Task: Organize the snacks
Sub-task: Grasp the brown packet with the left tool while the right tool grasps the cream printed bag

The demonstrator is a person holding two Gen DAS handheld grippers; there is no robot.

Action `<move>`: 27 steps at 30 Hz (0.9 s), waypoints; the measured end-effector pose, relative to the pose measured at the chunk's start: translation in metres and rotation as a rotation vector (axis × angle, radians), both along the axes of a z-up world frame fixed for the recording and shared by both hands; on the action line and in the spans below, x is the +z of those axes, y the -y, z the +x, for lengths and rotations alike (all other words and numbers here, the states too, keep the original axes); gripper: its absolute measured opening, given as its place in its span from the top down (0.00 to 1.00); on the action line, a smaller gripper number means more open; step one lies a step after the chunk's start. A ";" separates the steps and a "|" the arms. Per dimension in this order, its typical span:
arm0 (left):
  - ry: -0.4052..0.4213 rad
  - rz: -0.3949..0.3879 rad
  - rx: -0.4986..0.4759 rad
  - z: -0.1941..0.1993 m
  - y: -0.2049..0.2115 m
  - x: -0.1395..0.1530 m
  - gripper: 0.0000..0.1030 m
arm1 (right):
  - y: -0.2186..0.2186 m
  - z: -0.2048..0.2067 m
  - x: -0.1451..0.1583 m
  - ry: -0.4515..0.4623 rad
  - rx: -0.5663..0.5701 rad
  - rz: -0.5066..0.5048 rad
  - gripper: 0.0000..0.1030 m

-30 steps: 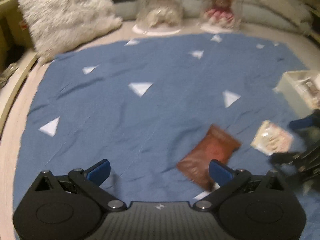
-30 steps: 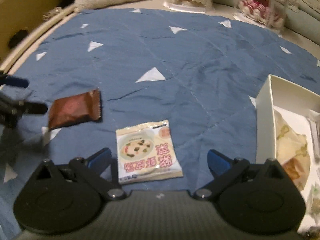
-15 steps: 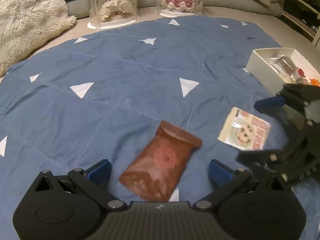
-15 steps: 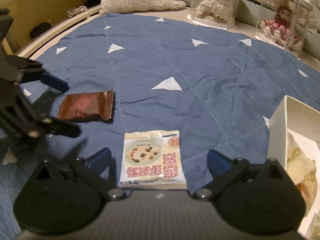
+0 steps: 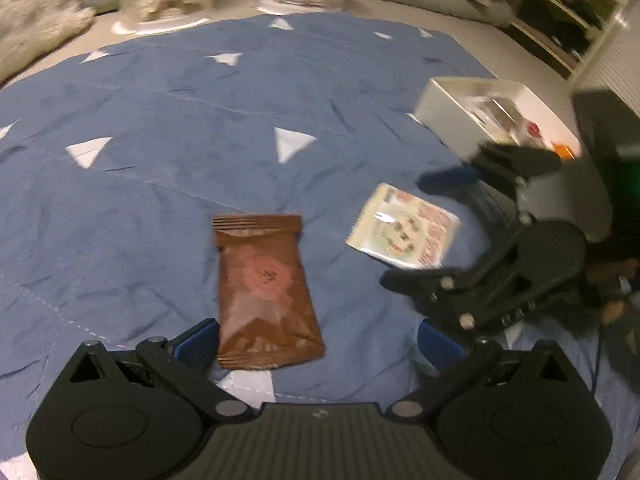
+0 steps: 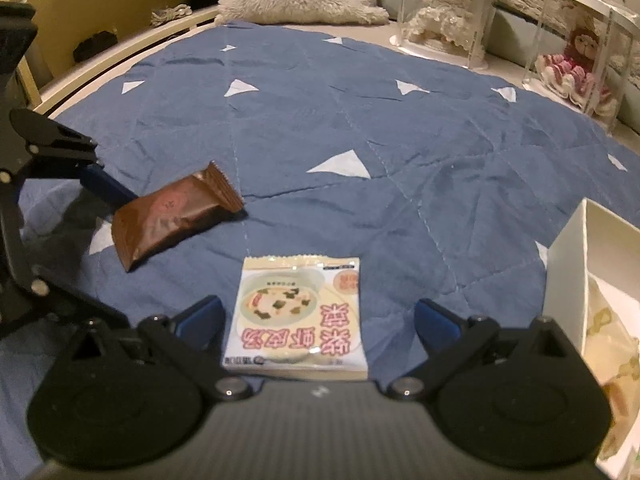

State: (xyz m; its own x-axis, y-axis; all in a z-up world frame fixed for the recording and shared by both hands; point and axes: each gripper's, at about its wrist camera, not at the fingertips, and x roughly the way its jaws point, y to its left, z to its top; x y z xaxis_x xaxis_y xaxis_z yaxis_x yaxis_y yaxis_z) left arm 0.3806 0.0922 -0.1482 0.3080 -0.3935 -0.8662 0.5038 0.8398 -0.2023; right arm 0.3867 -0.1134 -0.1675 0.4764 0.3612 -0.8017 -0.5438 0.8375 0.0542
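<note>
While 2 packets (image 5: 267, 292) lie apart, box (image 6: 568, 264) beside

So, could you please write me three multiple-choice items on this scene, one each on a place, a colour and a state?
1. Between the left gripper's fingers lies:
A. brown packet
B. a doll
C. a spoon

2. The quilt is:
A. red
B. blue with white triangles
C. green

3. The right gripper is:
A. shut on a packet
B. open around the soup packet
C. inside the white box

Answers:
1 A, it sits between the blue tips.
2 B, both views show it.
3 B, its fingers stand wide apart.
</note>
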 end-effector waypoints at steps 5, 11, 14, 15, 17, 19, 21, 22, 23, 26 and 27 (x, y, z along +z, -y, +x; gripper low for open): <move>0.012 0.073 0.179 0.018 0.004 0.001 0.08 | -0.005 -0.002 0.007 -0.002 0.008 -0.031 0.11; 0.035 0.177 0.222 0.029 0.026 -0.001 0.13 | -0.009 -0.001 0.010 -0.026 0.037 -0.071 0.23; 0.062 0.268 0.198 0.027 0.036 -0.006 0.20 | -0.012 -0.002 0.014 -0.022 0.077 -0.089 0.35; 0.069 0.276 0.194 0.026 0.036 -0.007 0.21 | -0.012 -0.002 0.015 -0.023 0.079 -0.092 0.35; 0.074 0.277 0.189 0.025 0.036 -0.007 0.23 | -0.013 -0.002 0.016 -0.031 0.087 -0.102 0.35; 0.076 0.271 0.198 0.025 0.032 -0.006 0.31 | -0.014 -0.001 0.017 -0.032 0.092 -0.107 0.35; 0.077 0.258 0.220 0.025 0.027 -0.005 0.37 | -0.014 -0.001 0.017 -0.036 0.091 -0.106 0.36; 0.077 0.255 0.229 0.025 0.025 -0.004 0.41 | -0.013 0.000 0.017 -0.037 0.091 -0.105 0.37; 0.077 0.250 0.237 0.025 0.024 -0.004 0.43 | -0.013 0.000 0.016 -0.036 0.090 -0.105 0.38; 0.085 0.252 0.247 0.022 0.025 -0.002 0.53 | -0.013 0.000 0.016 -0.029 0.079 -0.118 0.42; 0.089 0.251 0.254 0.022 0.025 -0.002 0.57 | -0.013 -0.001 0.017 -0.026 0.081 -0.122 0.43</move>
